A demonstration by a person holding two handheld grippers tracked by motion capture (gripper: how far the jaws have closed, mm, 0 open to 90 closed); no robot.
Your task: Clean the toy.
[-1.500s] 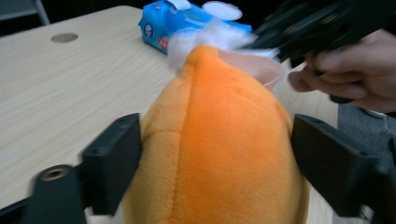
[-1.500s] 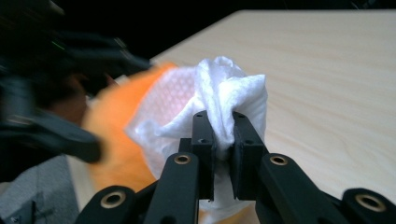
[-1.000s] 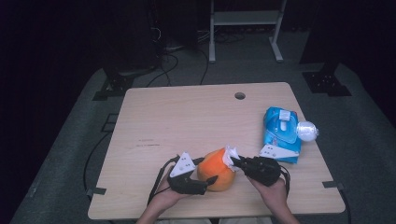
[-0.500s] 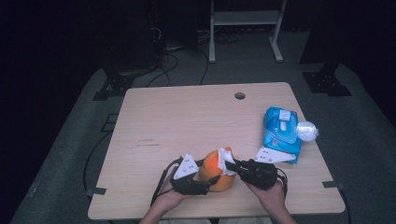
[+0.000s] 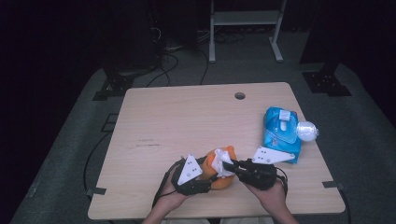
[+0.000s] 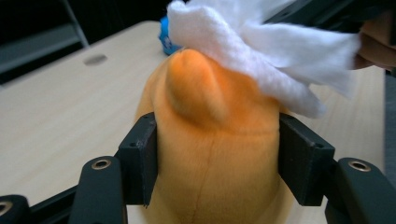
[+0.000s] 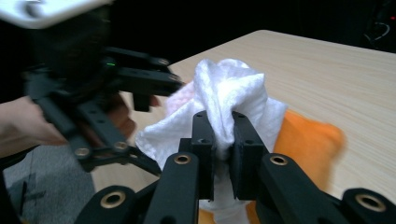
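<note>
left gripper [image 6: 212,175] clamped on orange plush [image 6: 210,154] at table's [image 5: 187,116] near edge; right gripper [image 7: 223,135] pinched shut on white wipe [image 7: 229,98], touching plush top. risk: wipe slips from thin pinch, or plush squirms out if rubbed hard.

Crowded at the near edge, wide open everywhere else

Both grippers are bunched at the near edge around the orange toy [image 5: 219,170], left gripper [image 5: 201,179] clamped on it, right gripper [image 5: 232,167] pinching the white wipe [image 5: 223,163] on top, so no gap between them. The blue pack [image 5: 281,133] and clear ball [image 5: 307,130] block the right side. The table [image 5: 177,116] is bare to the left and far.
</note>
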